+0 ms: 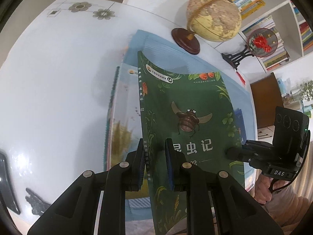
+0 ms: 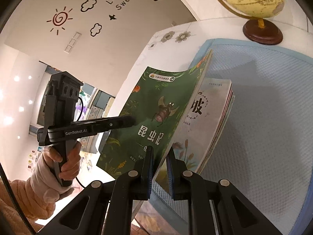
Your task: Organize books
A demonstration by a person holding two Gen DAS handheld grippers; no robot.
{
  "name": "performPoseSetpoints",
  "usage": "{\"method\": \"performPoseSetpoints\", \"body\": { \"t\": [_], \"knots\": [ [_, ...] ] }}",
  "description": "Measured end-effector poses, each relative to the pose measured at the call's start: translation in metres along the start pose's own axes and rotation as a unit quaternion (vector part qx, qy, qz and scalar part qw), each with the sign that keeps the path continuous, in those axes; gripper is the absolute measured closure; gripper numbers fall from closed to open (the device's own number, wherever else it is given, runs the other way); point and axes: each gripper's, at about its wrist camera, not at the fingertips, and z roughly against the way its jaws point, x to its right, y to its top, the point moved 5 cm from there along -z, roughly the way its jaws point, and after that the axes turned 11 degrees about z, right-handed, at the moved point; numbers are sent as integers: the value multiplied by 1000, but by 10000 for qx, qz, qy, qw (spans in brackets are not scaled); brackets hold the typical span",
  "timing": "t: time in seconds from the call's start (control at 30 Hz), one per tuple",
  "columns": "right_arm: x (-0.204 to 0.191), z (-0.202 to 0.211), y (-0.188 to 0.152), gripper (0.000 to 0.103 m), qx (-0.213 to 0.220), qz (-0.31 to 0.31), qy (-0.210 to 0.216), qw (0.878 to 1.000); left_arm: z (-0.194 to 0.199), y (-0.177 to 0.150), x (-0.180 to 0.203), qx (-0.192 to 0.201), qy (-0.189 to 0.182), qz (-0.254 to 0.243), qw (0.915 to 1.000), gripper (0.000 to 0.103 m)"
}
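Above the blue mat point(image 2: 264, 101) on the white desk point(image 1: 58, 78), a green book point(image 1: 185, 107) is held up off the surface, tilted, its cover showing a cartoon beetle, leaves and white Chinese characters. Its cover is thin and bends slightly near the top edge. The left claw point(image 1: 154, 162) is clamped on the book's spine edge near the bottom, one pad on each side of the spine. The right claw point(image 2: 159, 168) is clamped on the opposite, open edge of the same book, its pads pressing cover and pages together; in the left wrist view its tip touches the book's right edge point(image 1: 234, 152).

Beneath the green book lies a short stack of pale books point(image 2: 211, 121) flat on the mat, the top one white with a large black character and reeds drawn on it. The stack's spines face the desk's open white area.

A globe point(image 1: 213, 17) on a dark wooden base stands at the mat's far corner, well apart from the books. Beside it a round fan ornament point(image 1: 262, 42) on a black stand sits near the desk's edge, in front of a bookshelf point(image 1: 254, 2) packed with colourful spines. The desk left of the mat is bare, and most of the mat right of the stack is uncovered.
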Motion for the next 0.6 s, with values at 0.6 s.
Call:
{"method": "performPoseSetpoints", "body": {
  "t": [0.6],
  "knots": [
    [16,-35,-12,90,-370,-694,-261,9966,-43,15,-27,-369,162,205,9990,87]
  ]
}}
